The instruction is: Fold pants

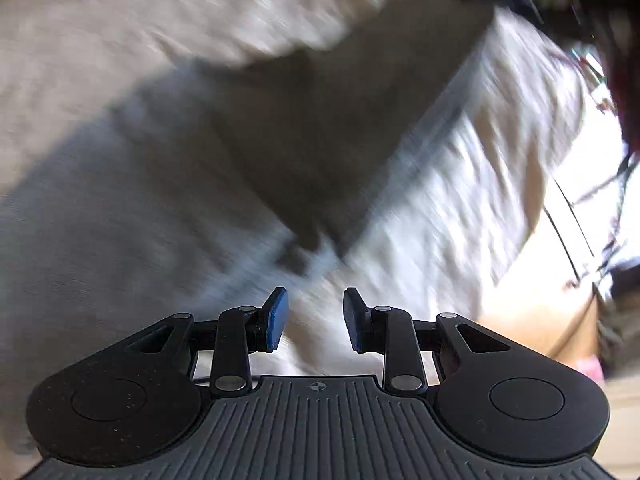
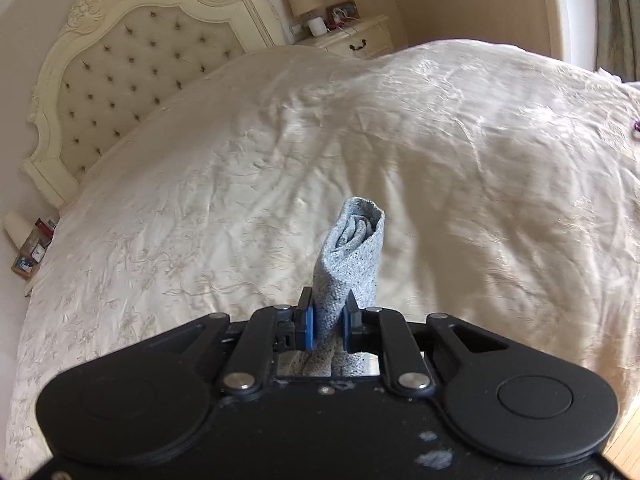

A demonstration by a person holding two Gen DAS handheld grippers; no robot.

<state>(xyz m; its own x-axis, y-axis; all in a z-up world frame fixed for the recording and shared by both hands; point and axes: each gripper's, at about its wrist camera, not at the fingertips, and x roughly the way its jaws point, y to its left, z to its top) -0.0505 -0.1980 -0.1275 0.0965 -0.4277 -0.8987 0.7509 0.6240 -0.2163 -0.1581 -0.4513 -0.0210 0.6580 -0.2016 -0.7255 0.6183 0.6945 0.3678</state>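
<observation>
I judge the fold barely begun: my right tool (image 2: 329,322) pinches a bunched corner of the speckled grey knit pants (image 2: 352,256), lifted mid-frame above the cream embroidered bed (image 2: 480,140); my left tool (image 1: 316,320) is spread, empty.

A wide bed (image 2: 440,152) carried everything, spread with a cream, embroidered and creased coverlet (image 2: 200,220) that reached its near left and right edges. At the far left rose a tufted cream headboard (image 2: 132,76) with a carved frame. Soft shadows fell across the right half of the cover. The left wrist view was blurred: pale cloth (image 1: 460,200) under a dark shadow, with nothing sure lying on it.
</observation>
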